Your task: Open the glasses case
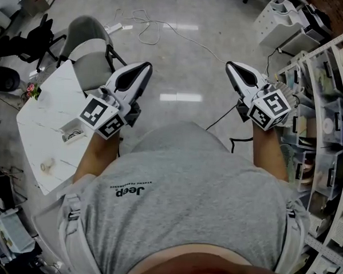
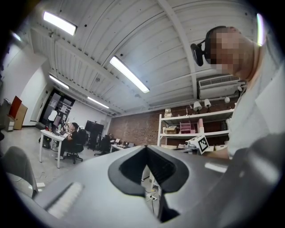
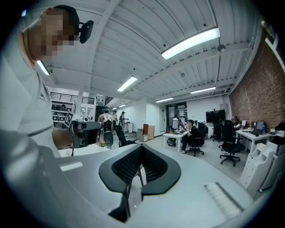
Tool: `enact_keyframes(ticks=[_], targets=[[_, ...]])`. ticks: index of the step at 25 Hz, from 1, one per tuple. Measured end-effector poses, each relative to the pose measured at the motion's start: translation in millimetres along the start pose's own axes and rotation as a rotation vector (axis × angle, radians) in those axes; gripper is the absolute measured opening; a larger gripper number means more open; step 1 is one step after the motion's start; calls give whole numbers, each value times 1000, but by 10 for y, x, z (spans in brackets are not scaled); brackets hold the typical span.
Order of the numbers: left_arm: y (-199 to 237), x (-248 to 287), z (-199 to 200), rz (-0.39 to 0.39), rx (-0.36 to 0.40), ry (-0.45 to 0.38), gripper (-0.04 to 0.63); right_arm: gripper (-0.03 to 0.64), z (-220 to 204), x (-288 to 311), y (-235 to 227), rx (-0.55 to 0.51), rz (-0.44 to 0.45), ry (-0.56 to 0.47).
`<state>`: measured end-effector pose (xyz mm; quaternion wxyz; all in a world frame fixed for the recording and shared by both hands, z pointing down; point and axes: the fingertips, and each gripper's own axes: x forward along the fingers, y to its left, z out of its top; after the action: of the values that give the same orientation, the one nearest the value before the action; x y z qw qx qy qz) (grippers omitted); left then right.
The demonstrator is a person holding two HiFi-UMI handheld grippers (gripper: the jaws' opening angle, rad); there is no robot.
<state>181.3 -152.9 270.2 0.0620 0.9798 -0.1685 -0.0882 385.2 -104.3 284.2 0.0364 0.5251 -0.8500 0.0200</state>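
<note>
No glasses case shows clearly in any view. In the head view the person holds both grippers up at chest height, pointing away from the body over the floor. My left gripper point(image 1: 145, 64) has its jaws together with nothing between them, and its own view shows the same point(image 2: 147, 147). My right gripper point(image 1: 230, 64) is also shut and empty, its tips meeting in its own view point(image 3: 141, 146). Each gripper view catches the other gripper's marker cube off to the side, the right one's point(image 2: 198, 142) and the left one's point(image 3: 87, 131).
A white table point(image 1: 46, 115) stands at the left with a small object point(image 1: 73, 135) and a tape roll point(image 1: 46, 167) on it. A grey chair point(image 1: 90, 43) is behind it. Cables point(image 1: 165, 30) lie on the floor. White shelves point(image 1: 327, 124) with bins line the right.
</note>
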Motion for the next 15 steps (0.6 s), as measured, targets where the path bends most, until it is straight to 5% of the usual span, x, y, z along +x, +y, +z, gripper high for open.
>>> enact_keyframes(ticks=[15], targets=[[10, 11, 18, -2, 10, -7, 55, 2, 18, 3, 1, -17, 7, 5]])
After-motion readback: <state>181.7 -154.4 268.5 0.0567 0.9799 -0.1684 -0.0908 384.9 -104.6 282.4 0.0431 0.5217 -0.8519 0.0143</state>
